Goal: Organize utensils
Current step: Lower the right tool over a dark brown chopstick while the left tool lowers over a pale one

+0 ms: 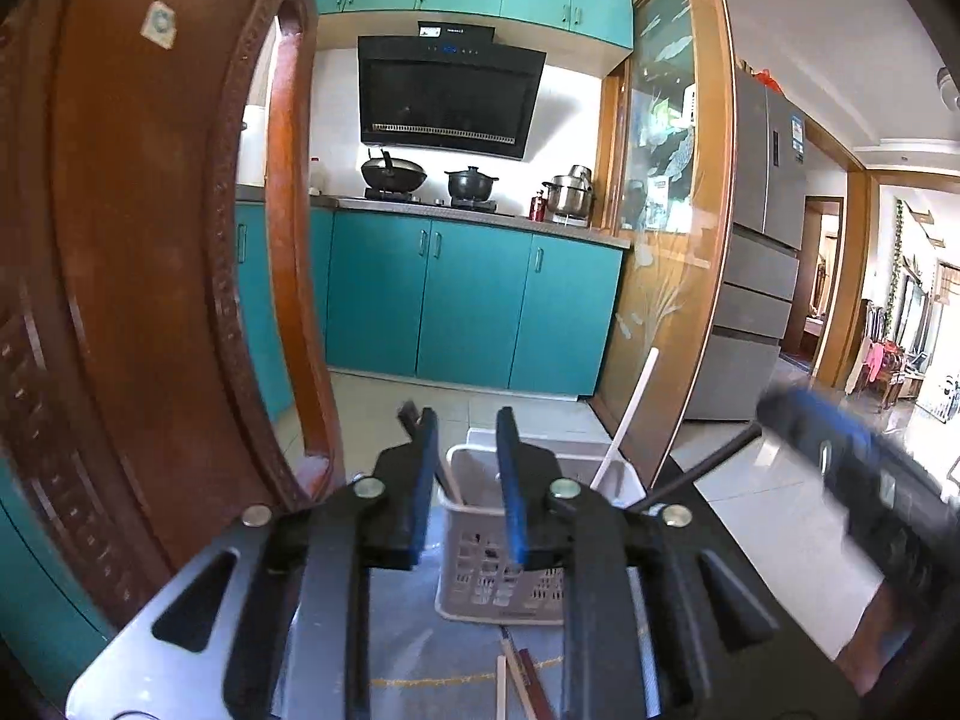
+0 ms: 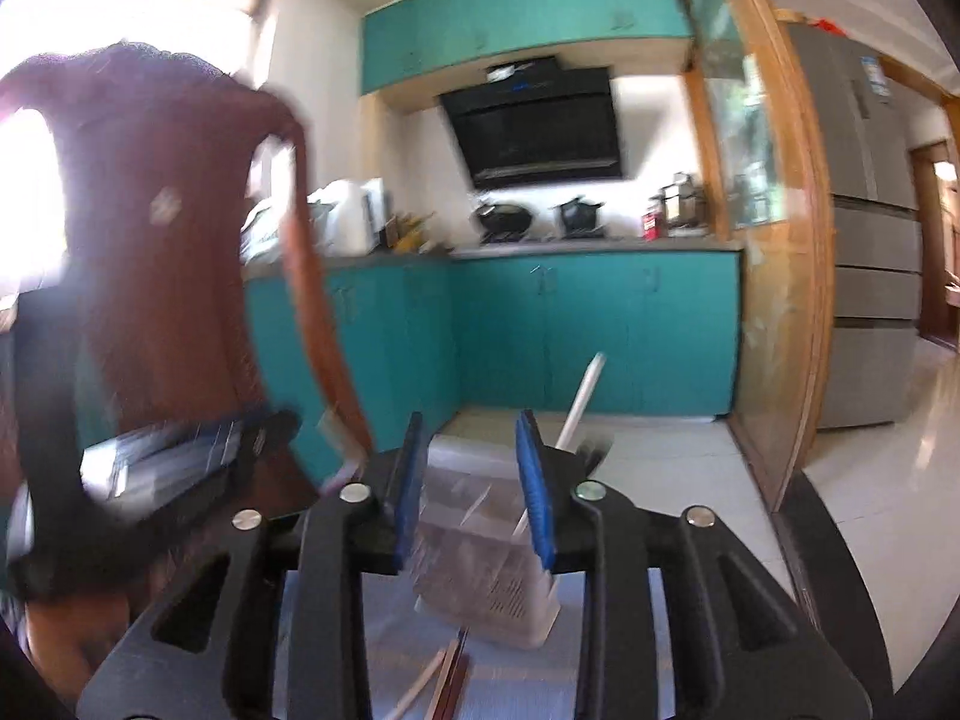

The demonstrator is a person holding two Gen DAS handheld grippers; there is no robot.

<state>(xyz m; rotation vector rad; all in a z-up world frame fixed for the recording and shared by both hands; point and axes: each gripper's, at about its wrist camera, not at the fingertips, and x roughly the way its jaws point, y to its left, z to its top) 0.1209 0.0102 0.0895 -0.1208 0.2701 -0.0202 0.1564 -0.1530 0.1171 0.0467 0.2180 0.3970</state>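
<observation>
My left gripper (image 1: 465,480) has its jaws parted with nothing pinched between the blue pads; through the gap I look straight at the white slotted basket (image 1: 480,576), which I'll use as my landmark. The right gripper (image 2: 471,486) is likewise released, pads apart and empty, pointed at the same basket from a little further right. Both pairs of tongs sit just short of the basket's near wall, which I judge suits dropping utensils into it upright. Inside the basket a white chopstick (image 1: 624,426) leans out over its far right corner, and a dark chopstick (image 1: 696,471) slants off to the right of it; a pale stick (image 1: 451,483) stands at its left side, partly behind my left pad. In front of the basket, on the blue sheet, loose chopsticks (image 1: 516,678) lie flat, pale and reddish-brown ones together, presumably what remains to be sorted. They are cut off by the frame bottom and my gripper body, so I cannot count them. Left of the basket rises a carved wooden chair back (image 1: 150,240). The right wrist view is smeared with blur, so basket contents there are hard to read, and the other gripper appears only as a dark streak.
</observation>
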